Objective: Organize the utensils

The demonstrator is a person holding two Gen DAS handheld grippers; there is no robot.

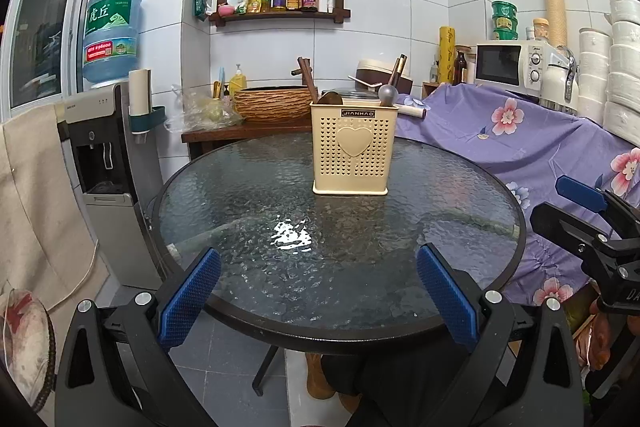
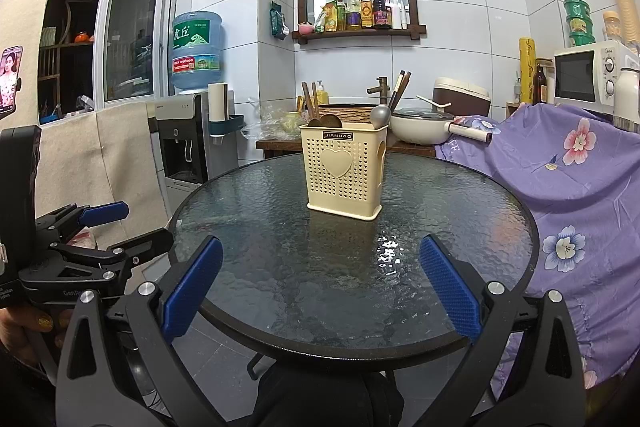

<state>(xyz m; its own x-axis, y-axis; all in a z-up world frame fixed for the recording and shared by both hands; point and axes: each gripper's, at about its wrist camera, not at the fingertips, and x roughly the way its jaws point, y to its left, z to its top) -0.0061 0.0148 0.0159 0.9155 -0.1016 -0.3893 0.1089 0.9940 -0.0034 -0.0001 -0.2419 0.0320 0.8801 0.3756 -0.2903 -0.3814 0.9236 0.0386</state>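
1. At the centre of both views stands the cream perforated plastic utensil caddy with a heart on its front (image 1: 354,151), upright on the round dark textured-glass worktop (image 1: 248,187), towards its far side.
2. Poking from its top: a grey metal ladle bowl (image 1: 388,93), dark wooden chopsticks (image 1: 397,69) and a brown wooden spoon (image 1: 330,99).
3. Lower frame, the left tool (image 1: 318,293) hangs spread wide, pinching nothing, at the near rim.
4. The right tool (image 2: 320,287) is likewise spread and empty, well apart from the caddy.
5. No loose utensil shows on the glass, so sorting looks finished, or the next piece lies out of frame.
6. Any next move calls for finding another utensil first.
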